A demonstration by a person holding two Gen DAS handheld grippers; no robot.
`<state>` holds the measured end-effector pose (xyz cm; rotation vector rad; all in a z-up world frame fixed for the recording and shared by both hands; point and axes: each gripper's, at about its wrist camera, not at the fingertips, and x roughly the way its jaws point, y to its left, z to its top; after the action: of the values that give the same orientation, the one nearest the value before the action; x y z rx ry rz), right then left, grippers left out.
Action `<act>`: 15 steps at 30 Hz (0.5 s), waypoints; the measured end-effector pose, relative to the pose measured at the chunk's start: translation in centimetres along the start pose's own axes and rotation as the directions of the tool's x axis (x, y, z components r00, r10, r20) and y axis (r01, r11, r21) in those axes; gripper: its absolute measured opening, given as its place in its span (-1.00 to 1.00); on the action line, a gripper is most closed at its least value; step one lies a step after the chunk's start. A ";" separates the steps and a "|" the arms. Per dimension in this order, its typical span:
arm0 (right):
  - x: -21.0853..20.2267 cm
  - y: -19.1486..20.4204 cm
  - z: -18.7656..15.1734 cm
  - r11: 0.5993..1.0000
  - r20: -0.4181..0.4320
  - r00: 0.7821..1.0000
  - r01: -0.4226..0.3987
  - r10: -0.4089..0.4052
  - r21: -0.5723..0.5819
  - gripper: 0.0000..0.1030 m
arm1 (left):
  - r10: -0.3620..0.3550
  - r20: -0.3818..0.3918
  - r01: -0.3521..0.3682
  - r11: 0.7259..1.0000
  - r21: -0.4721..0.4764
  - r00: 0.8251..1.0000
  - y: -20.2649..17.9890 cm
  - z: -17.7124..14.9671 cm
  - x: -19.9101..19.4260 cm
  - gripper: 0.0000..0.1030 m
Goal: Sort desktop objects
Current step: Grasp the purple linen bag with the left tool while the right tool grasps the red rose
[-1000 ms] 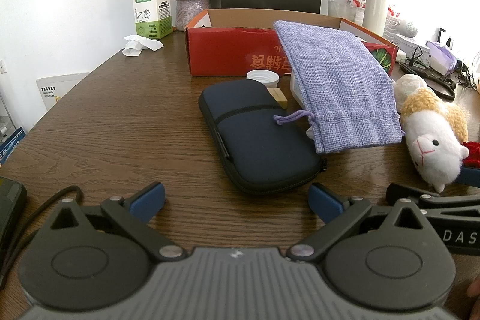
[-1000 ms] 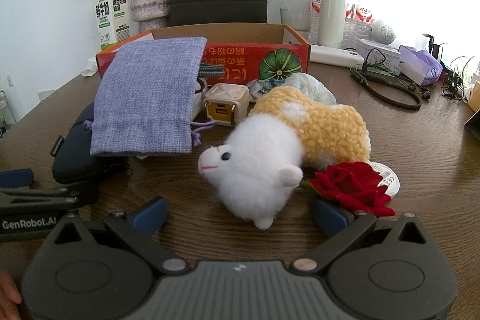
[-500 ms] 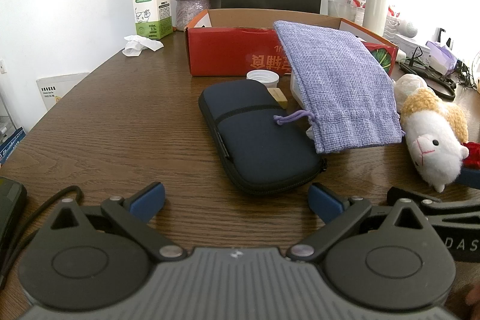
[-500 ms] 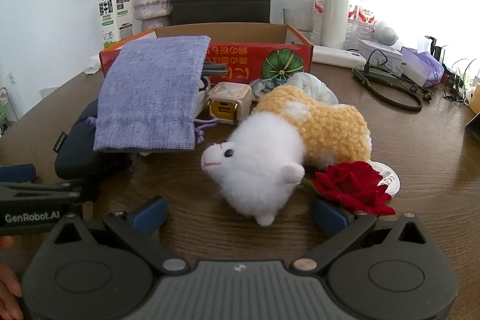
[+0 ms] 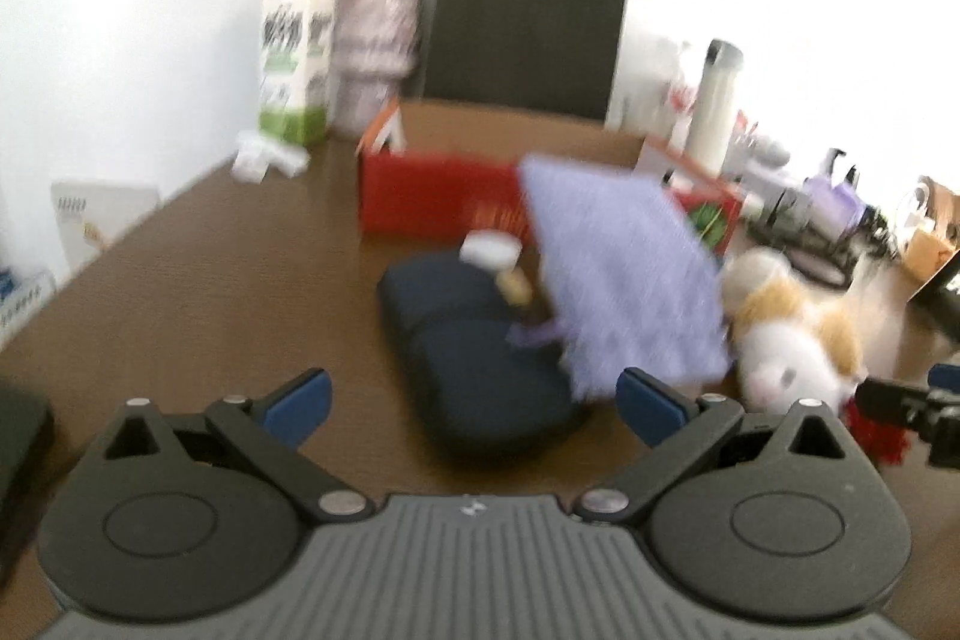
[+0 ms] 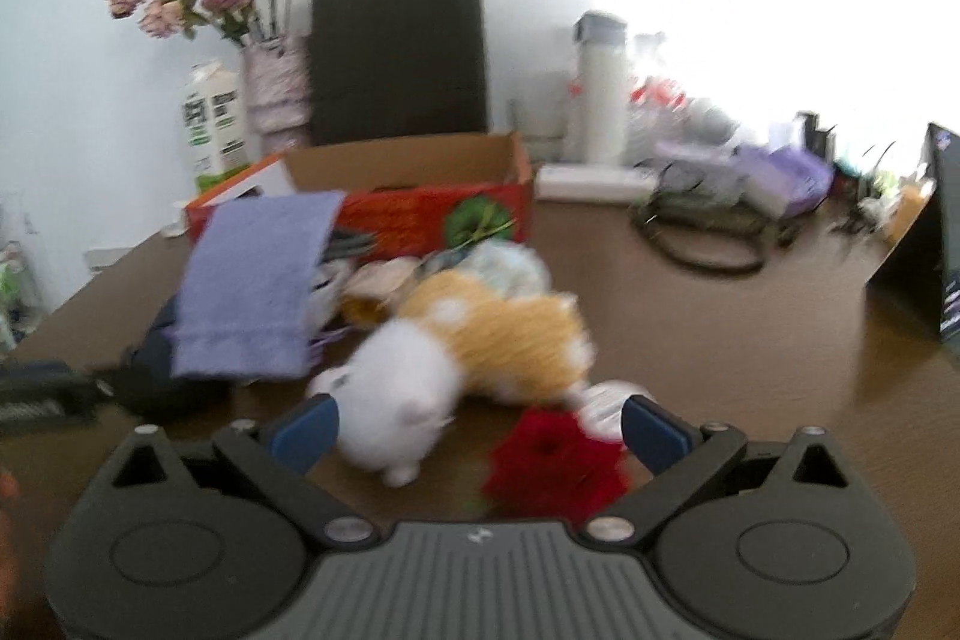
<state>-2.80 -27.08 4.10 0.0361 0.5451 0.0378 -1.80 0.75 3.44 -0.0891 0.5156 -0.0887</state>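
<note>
Left wrist view: left gripper (image 5: 474, 403) hovering above the counter (image 5: 198, 280) with jaws spread wide and holding nothing; dark pouch (image 5: 480, 370) lying dead ahead at twelve o'clock, its long axis running from about eleven to five, near end closest to the jaws; purple drawstring bag (image 5: 624, 280) draped over its far right side, leaning on the red box (image 5: 432, 202). Right wrist view: right gripper (image 6: 480, 433) also gaping wide and empty; plush toy (image 6: 474, 358) sitting just ahead, white head pointing at seven o'clock, yellow body trailing toward one o'clock; red rose (image 6: 555, 466) lying nearly between the jaws at one o'clock. Judging the right gripper nearer to plush and rose, the left nearer to the pouch.
</note>
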 end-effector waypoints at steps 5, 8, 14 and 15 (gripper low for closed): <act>0.7 -2.2 -0.2 0.999 -0.018 0.999 0.033 -0.033 -0.041 0.77 | -0.110 0.035 0.106 0.989 0.102 0.993 -2.8 2.4 1.6 1.00; 2.2 -3.2 -0.4 0.999 -0.072 0.997 0.034 -0.034 -0.007 0.51 | -0.071 0.012 0.068 0.988 0.139 0.997 -4.6 3.2 4.3 1.00; 4.1 -2.7 -1.5 0.999 -0.150 0.988 0.017 -0.023 -0.039 0.07 | -0.102 -0.043 0.103 0.994 0.034 0.994 -4.0 3.2 5.3 -0.30; 4.0 -2.7 -1.5 1.000 -0.150 0.989 0.005 -0.009 -0.030 0.06 | -0.100 -0.045 0.101 0.995 0.012 0.994 -3.8 3.1 4.9 -0.66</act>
<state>-0.09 -29.59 0.64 0.0028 0.6954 0.0416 3.72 -3.30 4.15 -0.0993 0.5543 -0.1928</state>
